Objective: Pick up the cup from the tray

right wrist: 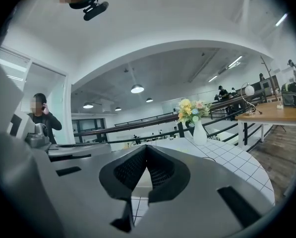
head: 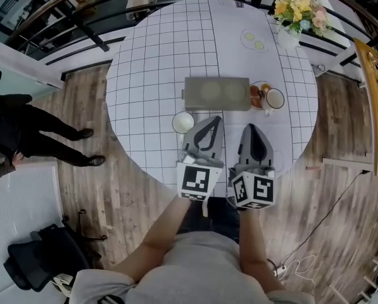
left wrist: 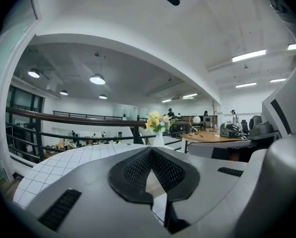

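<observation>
Both grippers are hovering at the near edge of the counter [head: 144, 75], the left gripper [head: 213, 122] and the right gripper [head: 252, 130] each with fingers pressed together on nothing. The white cup [head: 183, 122] is sitting on the counter just off the near-left corner of the grey tray [head: 216, 94], right beside the left tip. Going in with the fingers together is risking a nudge that tips the cup or slides it towards the rim. A mug [head: 275, 98] is crowding the tray's right end, so a wide right swing is looking risky. Open room is lying left of the cup and beyond the tray.
</observation>
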### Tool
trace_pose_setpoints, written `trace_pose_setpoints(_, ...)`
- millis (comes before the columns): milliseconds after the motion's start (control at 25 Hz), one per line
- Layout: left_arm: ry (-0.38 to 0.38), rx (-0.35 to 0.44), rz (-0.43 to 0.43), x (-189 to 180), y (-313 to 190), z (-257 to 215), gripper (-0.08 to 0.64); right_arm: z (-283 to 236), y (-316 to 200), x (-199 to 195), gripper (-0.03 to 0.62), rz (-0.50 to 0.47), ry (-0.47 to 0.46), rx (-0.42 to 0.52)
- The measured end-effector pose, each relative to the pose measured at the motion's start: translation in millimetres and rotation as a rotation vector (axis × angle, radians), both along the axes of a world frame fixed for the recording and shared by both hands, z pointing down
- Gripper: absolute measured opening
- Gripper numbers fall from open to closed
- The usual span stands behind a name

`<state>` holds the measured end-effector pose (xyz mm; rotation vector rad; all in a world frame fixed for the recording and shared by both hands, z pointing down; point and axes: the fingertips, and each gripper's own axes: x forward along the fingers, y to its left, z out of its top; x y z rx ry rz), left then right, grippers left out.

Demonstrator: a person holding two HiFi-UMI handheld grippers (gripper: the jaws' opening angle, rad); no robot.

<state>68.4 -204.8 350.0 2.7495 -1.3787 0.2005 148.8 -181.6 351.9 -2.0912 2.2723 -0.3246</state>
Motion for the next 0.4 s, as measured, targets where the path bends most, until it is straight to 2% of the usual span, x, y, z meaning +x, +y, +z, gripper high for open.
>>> trace_pose_setpoints(400,-0.008,0.008,-0.007,-1.4,3.2,-3.4,0.008,-1.2,4.4,-4.3,0.008,-0.02,0.011,-0.002)
